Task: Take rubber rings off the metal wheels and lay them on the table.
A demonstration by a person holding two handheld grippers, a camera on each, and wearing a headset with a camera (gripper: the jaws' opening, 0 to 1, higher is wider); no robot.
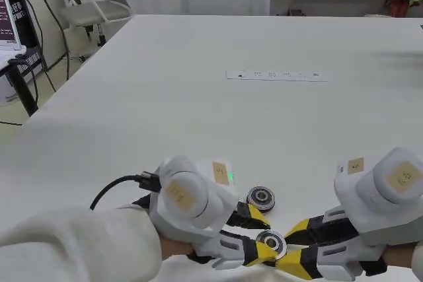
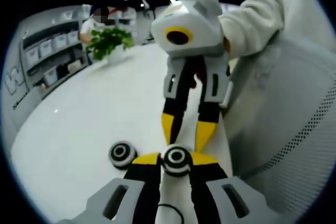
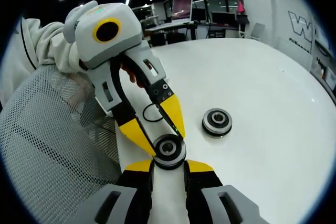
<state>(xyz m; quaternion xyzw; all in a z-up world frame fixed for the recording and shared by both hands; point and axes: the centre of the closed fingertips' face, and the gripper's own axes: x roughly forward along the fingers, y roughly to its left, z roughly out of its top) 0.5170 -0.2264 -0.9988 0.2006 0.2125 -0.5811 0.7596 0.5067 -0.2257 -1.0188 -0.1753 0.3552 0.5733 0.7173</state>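
At bottom centre of head view, small metal wheel with black rubber ring (image 1: 271, 243) pinched from both sides, by left gripper (image 1: 261, 234) and right gripper (image 1: 294, 247), jaws narrow. Second ringed wheel (image 1: 260, 197) flat on white table (image 1: 198, 110), just above, untouched.

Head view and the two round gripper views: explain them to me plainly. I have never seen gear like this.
A person holds two hand-held grippers, pincers with yellow-tipped jaws. The head view looks down from the person's headset: left gripper, right gripper. Each round picture comes from a camera on one gripper, looking along its jaws. On the white table one metal wheel lies free. Both grippers meet around a second wheel; which one clamps it, I cannot tell.
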